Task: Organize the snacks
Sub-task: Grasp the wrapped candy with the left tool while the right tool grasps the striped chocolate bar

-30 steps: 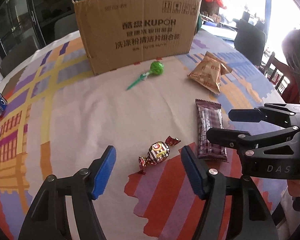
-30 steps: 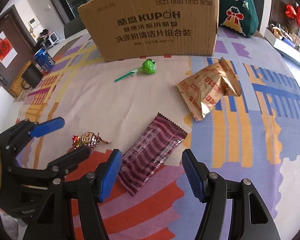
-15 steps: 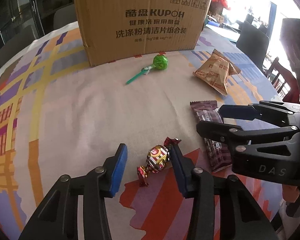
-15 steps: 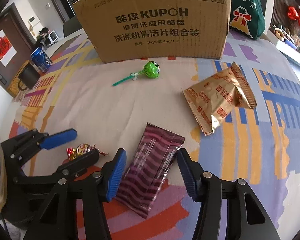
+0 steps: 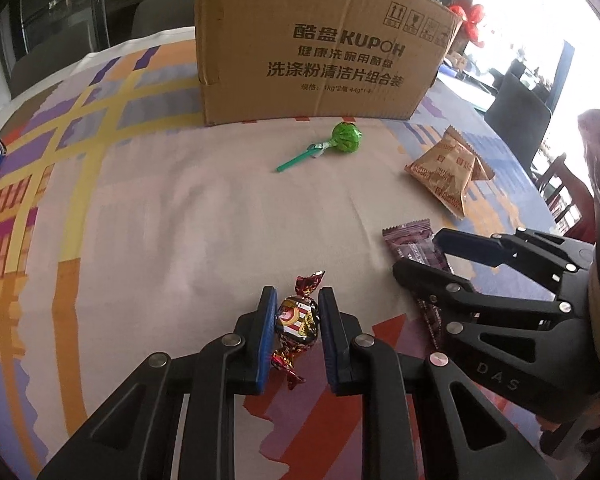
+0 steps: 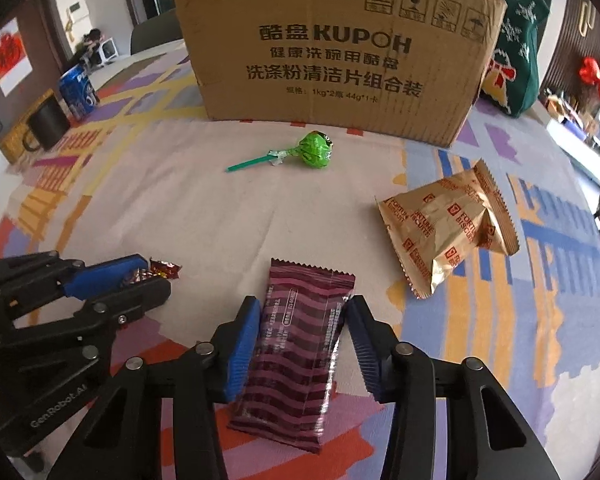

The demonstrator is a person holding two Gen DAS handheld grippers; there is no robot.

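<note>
My left gripper (image 5: 297, 304) is shut on a red and gold wrapped candy (image 5: 298, 319) on the tablecloth; it also shows in the right wrist view (image 6: 136, 276). My right gripper (image 6: 302, 314) has its blue pads against both sides of a maroon striped snack bar (image 6: 300, 356) that lies flat; the bar also shows in the left wrist view (image 5: 414, 248). A green lollipop (image 6: 316, 150) lies in front of the cardboard box (image 6: 332, 52). A gold biscuit bag (image 6: 448, 224) lies to the right.
A blue soda can (image 6: 78, 92) and a black mug (image 6: 46, 126) stand at the far left. A green Christmas bag (image 6: 516, 48) sits behind the box's right corner. Chairs (image 5: 518, 112) stand beyond the table's right edge.
Both grippers moved forward and down and closed. The left one closed from wide open onto the candy; the right one narrowed around the snack bar.
</note>
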